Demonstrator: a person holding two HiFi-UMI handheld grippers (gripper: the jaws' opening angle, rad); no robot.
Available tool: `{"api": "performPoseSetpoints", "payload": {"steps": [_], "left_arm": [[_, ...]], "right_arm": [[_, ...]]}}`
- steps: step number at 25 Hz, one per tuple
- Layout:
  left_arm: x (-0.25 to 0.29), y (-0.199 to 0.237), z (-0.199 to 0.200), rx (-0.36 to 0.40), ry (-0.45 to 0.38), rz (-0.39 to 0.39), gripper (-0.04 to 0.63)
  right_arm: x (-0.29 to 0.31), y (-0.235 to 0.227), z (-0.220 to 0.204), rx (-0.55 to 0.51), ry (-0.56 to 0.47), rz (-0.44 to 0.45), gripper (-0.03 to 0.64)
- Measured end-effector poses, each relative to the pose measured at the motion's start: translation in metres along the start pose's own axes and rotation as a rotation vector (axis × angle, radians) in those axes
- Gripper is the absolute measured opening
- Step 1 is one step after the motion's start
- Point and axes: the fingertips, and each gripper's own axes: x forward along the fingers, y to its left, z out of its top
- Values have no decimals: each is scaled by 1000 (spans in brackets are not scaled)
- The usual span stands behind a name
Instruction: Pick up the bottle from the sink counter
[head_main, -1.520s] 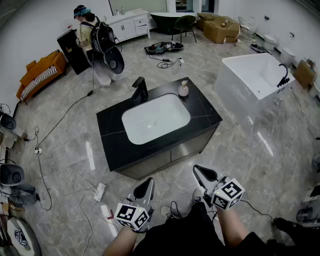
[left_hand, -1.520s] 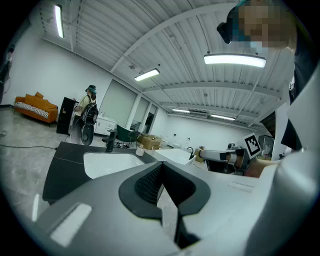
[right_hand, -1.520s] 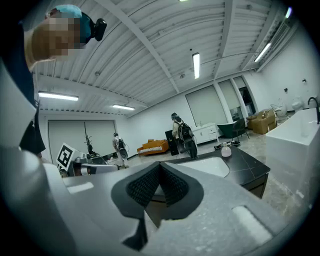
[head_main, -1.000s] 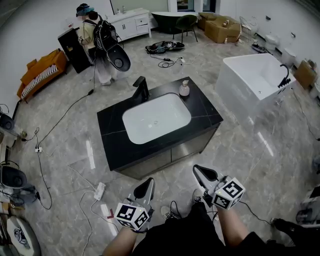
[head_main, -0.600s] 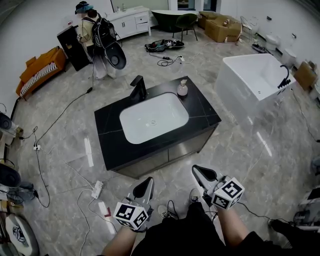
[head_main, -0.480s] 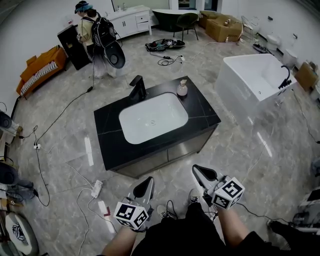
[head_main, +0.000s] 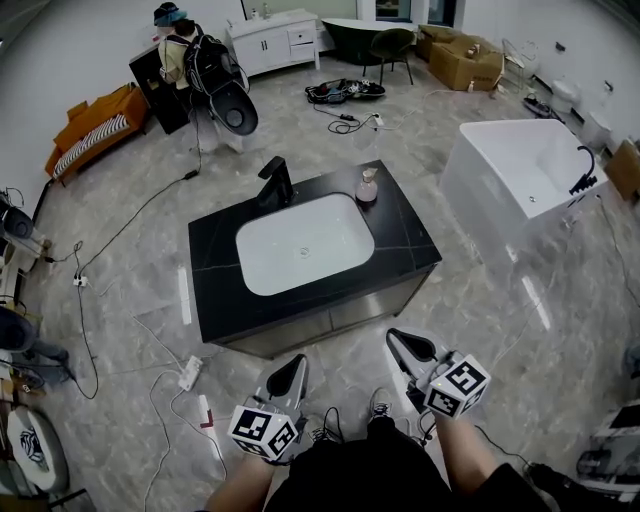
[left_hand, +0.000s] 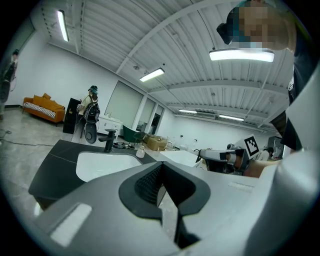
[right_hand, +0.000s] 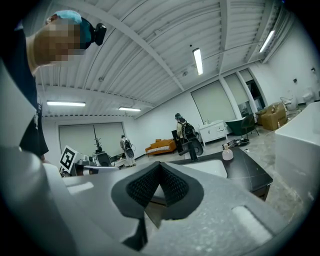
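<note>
So far: nothing lifted; approach, grasp and lift all seem left.
Left tool (head_main: 296, 362): jaws pressed together, empty, well apart from the worktop (head_main: 215, 295).
Right tool (head_main: 393, 337): likewise pressed together, empty.
Bottle (head_main: 368, 186): small, pale, round-bodied, pump-topped, upright on the far worktop edge beside the basin (head_main: 300, 245).

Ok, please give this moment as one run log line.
bottle: upright on sink counter, far side, untouched | left gripper: shut, empty | right gripper: shut, empty | both short of counter

Left tongs (left_hand: 161, 169) closed together, empty, black sink counter (left_hand: 55, 162) beyond, small bottle (left_hand: 141, 152) near faucet (left_hand: 108, 142)
</note>
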Motion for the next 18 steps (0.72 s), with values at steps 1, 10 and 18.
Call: {"api": "performPoseSetpoints", "payload": {"steps": [1, 10, 18], "left_arm": [[4, -2, 0, -1, -1, 6, 3], [47, -19, -2, -15, -7, 72, 3], [86, -44, -4, -18, -8, 120, 3]], "right_arm": [[-1, -5, 2, 1, 1, 5, 0], [-2, -58, 10, 13, 17, 56, 0], [-11, -105, 19, 28, 19, 103, 0]]}}
